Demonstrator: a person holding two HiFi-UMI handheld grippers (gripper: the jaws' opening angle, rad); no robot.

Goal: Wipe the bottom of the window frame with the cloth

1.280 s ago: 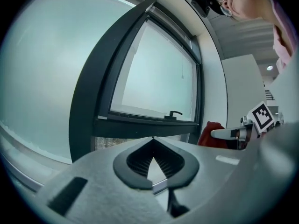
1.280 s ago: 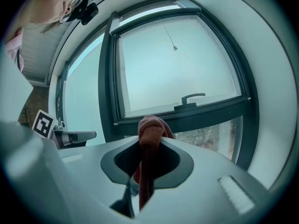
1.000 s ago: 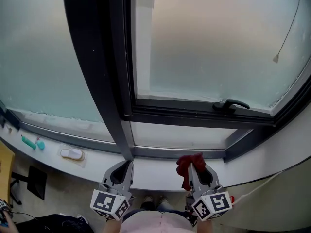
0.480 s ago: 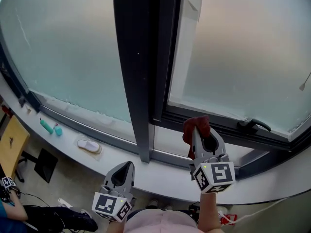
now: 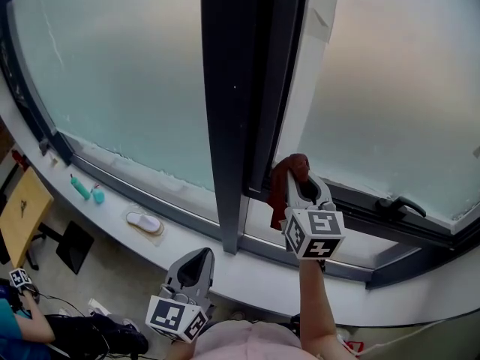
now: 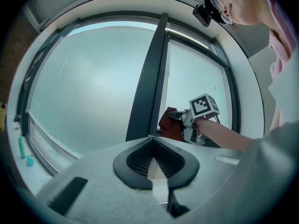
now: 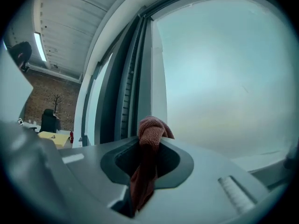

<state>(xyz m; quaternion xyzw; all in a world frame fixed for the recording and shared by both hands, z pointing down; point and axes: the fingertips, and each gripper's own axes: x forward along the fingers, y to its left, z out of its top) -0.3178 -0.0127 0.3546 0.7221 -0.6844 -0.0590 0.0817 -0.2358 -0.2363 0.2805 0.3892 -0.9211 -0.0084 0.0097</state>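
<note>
Now my right hand-held gripper (image 5: pixel 301 188) has come up from low by the white window sill (image 5: pixel 255 276) to the left end of the dark bottom rail of the window frame (image 5: pixel 360 203), just where that rail meets the dark upright post (image 5: pixel 232 111). Its jaws are clamped on the dark red knitted cloth (image 5: pixel 287 175), which bunches out past the tips and trails down the left side. From the head view the bunch looks to be at the corner of the rail, though I cannot tell whether it is pressing on it yet. My left hand-held gripper (image 5: pixel 196 257) hangs low over the sill, well apart from the cloth, with its jaws together and nothing between them. I judge the lift has put the cloth at the start of the stroke, and no wiping is done yet. Next comes a sweep to the right along the rail, and the black window handle (image 5: pixel 401 205) sits in that path.
</note>
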